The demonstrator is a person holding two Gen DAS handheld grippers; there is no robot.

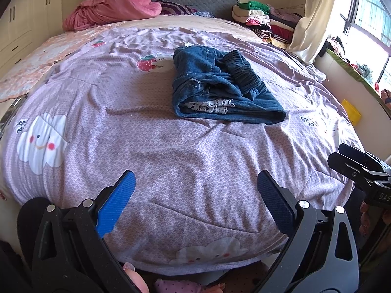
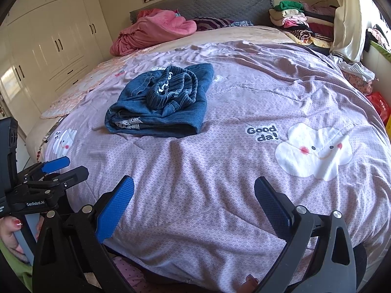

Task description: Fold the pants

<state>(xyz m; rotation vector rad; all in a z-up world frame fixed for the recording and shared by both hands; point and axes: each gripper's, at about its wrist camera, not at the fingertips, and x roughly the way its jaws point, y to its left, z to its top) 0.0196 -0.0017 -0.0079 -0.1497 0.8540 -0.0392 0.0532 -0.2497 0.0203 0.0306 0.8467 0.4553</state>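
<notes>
- We hold both tongs — left tongs (image 1: pixel 195 195) and right tongs (image 2: pixel 194 195) — released, back at the bed (image 1: pixel 171 151) edge.
- The pants (image 1: pixel 220 90) lie bundled mid-bed, well apart — likely finished.

cream wardrobe (image 2: pixel 48 48) left of the bed (image 2: pixel 220 171), grey headboard (image 2: pixel 207 5), bright window (image 1: pixel 371 12) on the right.

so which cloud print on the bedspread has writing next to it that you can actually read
The white cloud near the right gripper: "Good da!" is printed beside it. The small cloud at the far left edge only has tiny, illegible marks.
</notes>
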